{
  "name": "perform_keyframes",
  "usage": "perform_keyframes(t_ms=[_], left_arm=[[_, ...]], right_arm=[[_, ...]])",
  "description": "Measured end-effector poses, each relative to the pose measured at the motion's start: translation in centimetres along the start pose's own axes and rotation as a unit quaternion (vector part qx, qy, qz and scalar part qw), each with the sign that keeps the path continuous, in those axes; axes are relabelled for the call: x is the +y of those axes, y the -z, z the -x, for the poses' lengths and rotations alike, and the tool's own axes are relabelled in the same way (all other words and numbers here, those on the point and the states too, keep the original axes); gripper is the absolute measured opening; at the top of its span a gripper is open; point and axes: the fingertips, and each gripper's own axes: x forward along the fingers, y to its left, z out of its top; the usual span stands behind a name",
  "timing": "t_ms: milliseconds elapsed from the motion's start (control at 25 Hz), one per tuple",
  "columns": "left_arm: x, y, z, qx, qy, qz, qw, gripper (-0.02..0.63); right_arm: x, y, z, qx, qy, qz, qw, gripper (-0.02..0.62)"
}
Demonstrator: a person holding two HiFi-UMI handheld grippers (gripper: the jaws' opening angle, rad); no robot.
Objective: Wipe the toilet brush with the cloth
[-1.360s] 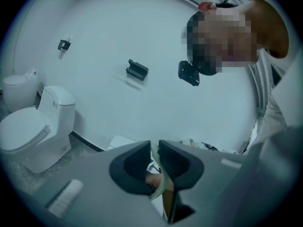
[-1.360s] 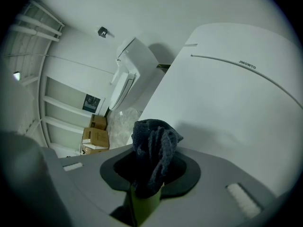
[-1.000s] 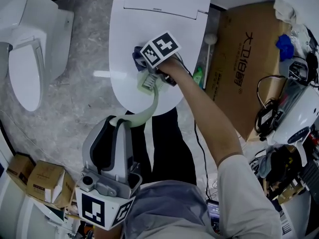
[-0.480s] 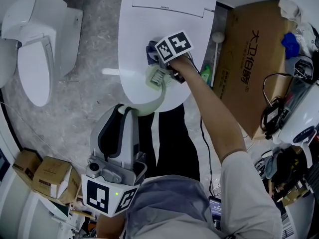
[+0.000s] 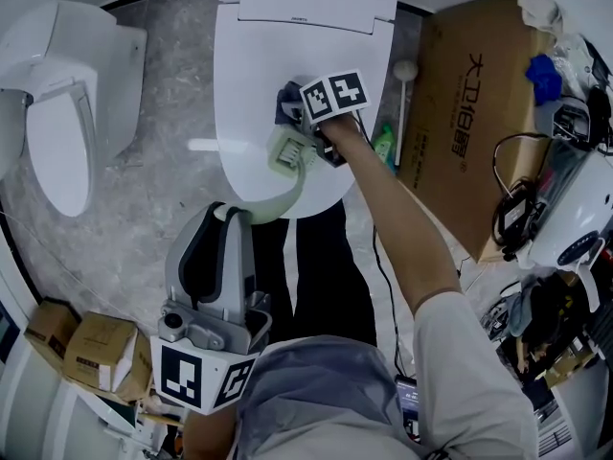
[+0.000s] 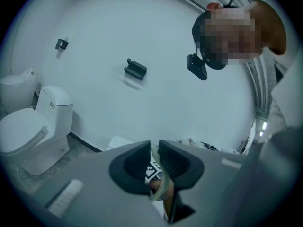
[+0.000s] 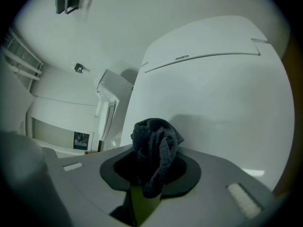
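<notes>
You had the left gripper [image 5: 231,220] low and near your body, its jaws drawn almost together on the end of the toilet brush [image 5: 288,153] handle. In the left gripper view the pale handle filled the thin slot between them [image 6: 155,148]. The brush's long axis ran away from you, up and to the right in the head view, in a gentle curve. Its pale green head pointed toward the right gripper [image 5: 305,119] and sat over the front part of the closed toilet lid [image 5: 306,27].

Your right gripper's jaws were clamped on the dark cloth [image 7: 154,143], which bunched up out of them in a wad. In the head view the cloth [image 5: 287,102] sat just beyond the brush head (whether the two were touching could not be told).

As for writing, the lid carried a small line of print [image 7: 179,57] near its hinge, too small to read. The cardboard box [image 5: 479,151] at your right bore large Chinese characters, which I could not read with certainty. A second toilet [image 5: 67,113] stood well apart at your left.
</notes>
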Motion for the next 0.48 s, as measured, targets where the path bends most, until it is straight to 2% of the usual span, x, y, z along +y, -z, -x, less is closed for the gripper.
perform_keyframes(t_ms=[480], left_arm=[[0.0,-0.3,-0.3,0.004,0.001,0.001,1.0,0.0]], right_arm=[[-1.6,0.9,1.6,-0.068,0.003,-0.085,0.994,0.107]])
